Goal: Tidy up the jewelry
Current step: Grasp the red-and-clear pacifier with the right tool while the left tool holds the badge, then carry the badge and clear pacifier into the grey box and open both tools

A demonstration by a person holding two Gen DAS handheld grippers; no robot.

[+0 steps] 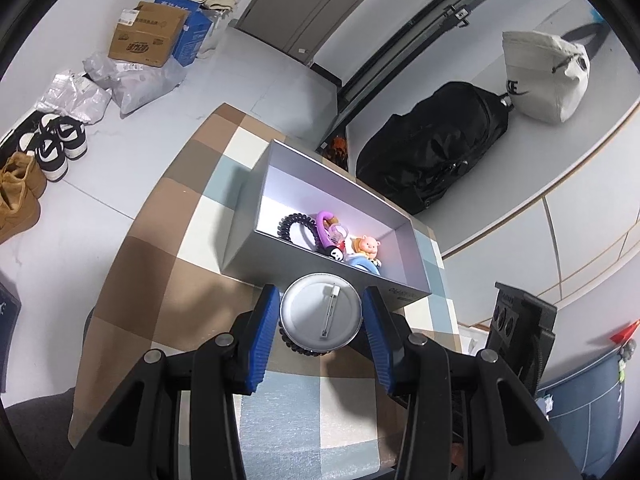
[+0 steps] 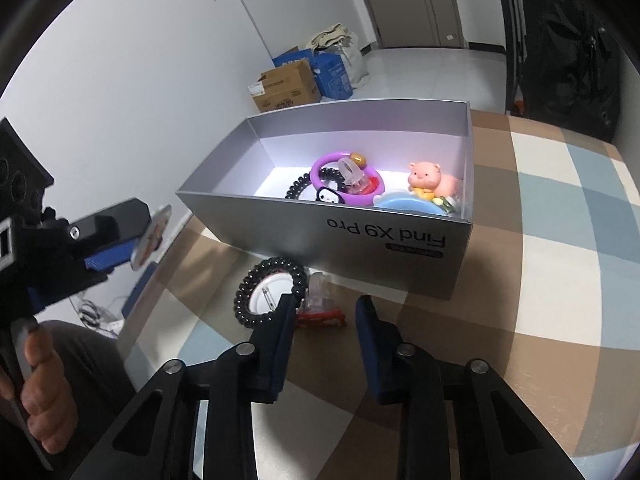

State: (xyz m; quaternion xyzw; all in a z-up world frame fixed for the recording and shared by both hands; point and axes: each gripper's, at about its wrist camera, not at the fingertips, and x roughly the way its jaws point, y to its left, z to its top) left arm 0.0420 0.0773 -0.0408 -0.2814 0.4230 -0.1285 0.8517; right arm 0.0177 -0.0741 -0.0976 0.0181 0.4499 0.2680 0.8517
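Clearly the step in hand is the drop: the left gripper [image 1: 321, 295] is clamped on a round pin badge [image 1: 320, 316], pads pressing its rim on both sides with the pin-back facing the camera. The badge is held in the air just short of the near wall of the grey box [image 1: 280, 268]. To do it well, I would carry the badge up and over that wall before letting go (the rim looks sharp and the wall tall). I would release it at the far-left end, where the floor is bare, rather than on top of the purple ring [image 2: 320, 168] or the pig figure [image 2: 430, 180].

Below, on the checked tablecloth [image 2: 560, 280], a black bead bracelet [image 2: 256, 276] encircles a second badge [image 2: 266, 294]. Just right of it lies a clear-and-red trinket [image 2: 320, 312], near the box wall. The right gripper [image 2: 326, 302] hovers over these with its jaws spread and nothing between them.

Room is tight between the two tools at the near wall. The right of the cloth is open, and the table's left edge is close.
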